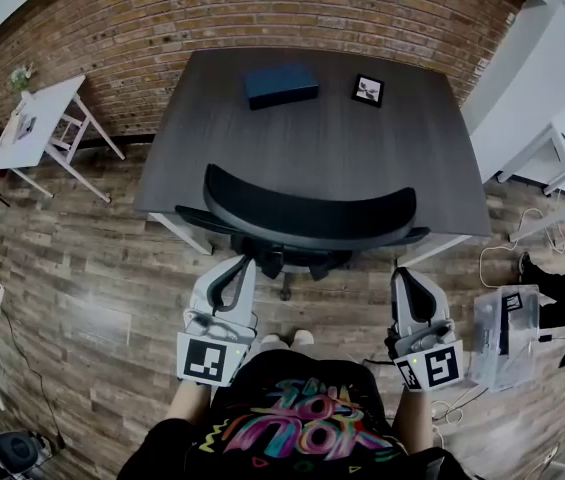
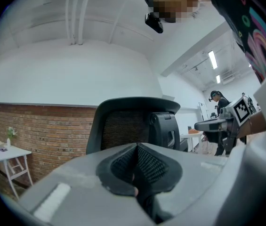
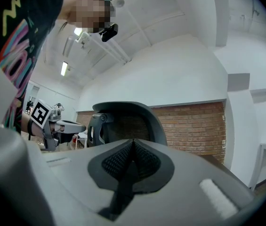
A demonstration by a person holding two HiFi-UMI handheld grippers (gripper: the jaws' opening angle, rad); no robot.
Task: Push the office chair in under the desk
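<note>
**Chair backrest at desk's near edge, both grippers shut and empty**

Left gripper and right gripper both closed, nothing between the jaws; held level just behind the office chair, seemingly not touching it; backrest overlaps the desk near edge, seat looks tucked under; fits a last nudge pending or the chair already home; any push wants both tips on the backrest, even either side, to roll straight; blue box, small picture frame near far edge.

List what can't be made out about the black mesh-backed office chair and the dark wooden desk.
Black mesh-backed office chair: seat and wheels, head view, largely hidden under its backrest.
Dark wooden desk: legs, head view, mostly covered by its top.
Small black-framed picture: image, head view, too small.
</note>
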